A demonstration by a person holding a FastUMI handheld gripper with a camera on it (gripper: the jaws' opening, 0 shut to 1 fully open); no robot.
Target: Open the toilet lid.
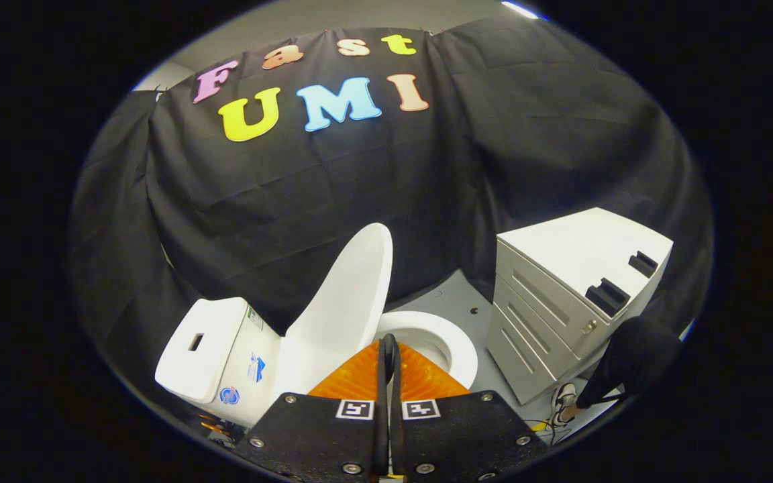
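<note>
The claw (388, 349) is clenched on nothing, fingers together, above the bowl (450, 342); the raised lid (346, 302) stands just beyond-left.

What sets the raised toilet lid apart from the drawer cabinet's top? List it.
The white oval toilet lid stands raised, leaning toward the white tank; the white drawer cabinet's flat top lies level. The lid is rounded and bare; the cabinet top is straight-edged and carries two dark blocks. Both are white and smooth. The gripper has its jaws closed together, empty, just ahead of the lid.
</note>
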